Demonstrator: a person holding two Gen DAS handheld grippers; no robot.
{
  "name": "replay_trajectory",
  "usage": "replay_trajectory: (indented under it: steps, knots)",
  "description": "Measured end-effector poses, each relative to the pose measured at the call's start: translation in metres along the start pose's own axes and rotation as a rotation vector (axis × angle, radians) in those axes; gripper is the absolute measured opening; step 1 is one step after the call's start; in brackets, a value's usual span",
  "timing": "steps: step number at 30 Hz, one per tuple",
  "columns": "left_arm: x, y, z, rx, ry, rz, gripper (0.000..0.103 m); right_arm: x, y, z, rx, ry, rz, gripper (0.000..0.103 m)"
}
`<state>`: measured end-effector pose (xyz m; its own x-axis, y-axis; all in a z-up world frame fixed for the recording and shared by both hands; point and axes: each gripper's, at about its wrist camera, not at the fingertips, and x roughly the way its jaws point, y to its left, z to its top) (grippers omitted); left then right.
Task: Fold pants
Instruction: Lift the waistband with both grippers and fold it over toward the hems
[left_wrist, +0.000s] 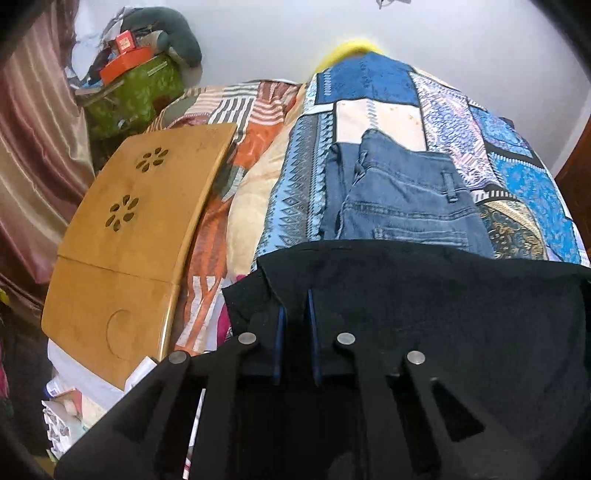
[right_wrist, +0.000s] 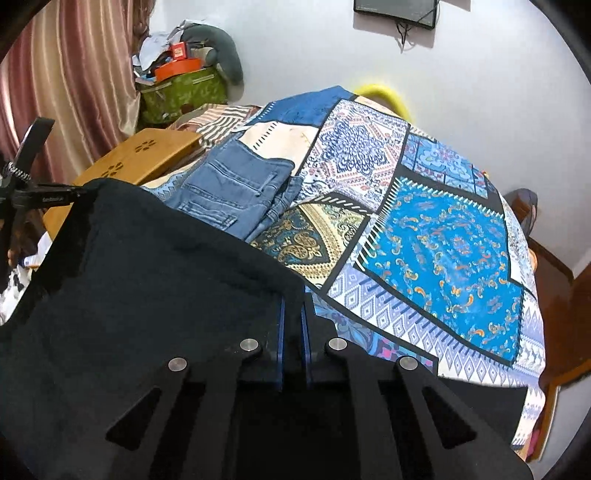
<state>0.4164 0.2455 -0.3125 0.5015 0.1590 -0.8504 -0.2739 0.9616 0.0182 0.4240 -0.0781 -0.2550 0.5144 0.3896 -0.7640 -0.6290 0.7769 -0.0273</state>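
Black pants (left_wrist: 424, 314) hang stretched between the left gripper (left_wrist: 295, 314) and right gripper (right_wrist: 293, 314), each clamped on an edge; folded jeans (left_wrist: 402, 199) lie at twelve o'clock. Uneven tension could slip a corner free.

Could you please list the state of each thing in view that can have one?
Black pants: lifted, held along one edge by both grippers.
Left gripper: shut on the black pants.
Right gripper: shut on the black pants.
Jeans: folded, lying on the bedspread.
Lap desk: lying flat on the bed.
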Motion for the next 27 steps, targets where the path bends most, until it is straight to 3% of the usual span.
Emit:
replay_trajectory:
  steps: [5,13,20,27]
  knots:
    - [-0.040,-0.004,-0.013,0.052,-0.044,-0.026,0.011,-0.030,0.009,-0.010,-0.008,-0.024,0.019,0.006]
    - [-0.119,0.013,-0.049,0.033,-0.097,-0.048,0.011,-0.088,0.034,-0.035,-0.028,-0.050,0.039,0.006]
    - [-0.173,0.027,-0.108,0.042,-0.107,-0.022,0.008,-0.130,0.072,-0.074,-0.074,-0.054,0.089,0.006]
    - [-0.192,0.033,-0.181,0.057,-0.075,-0.007,0.006,-0.148,0.108,-0.121,-0.090,-0.031,0.153,0.006]
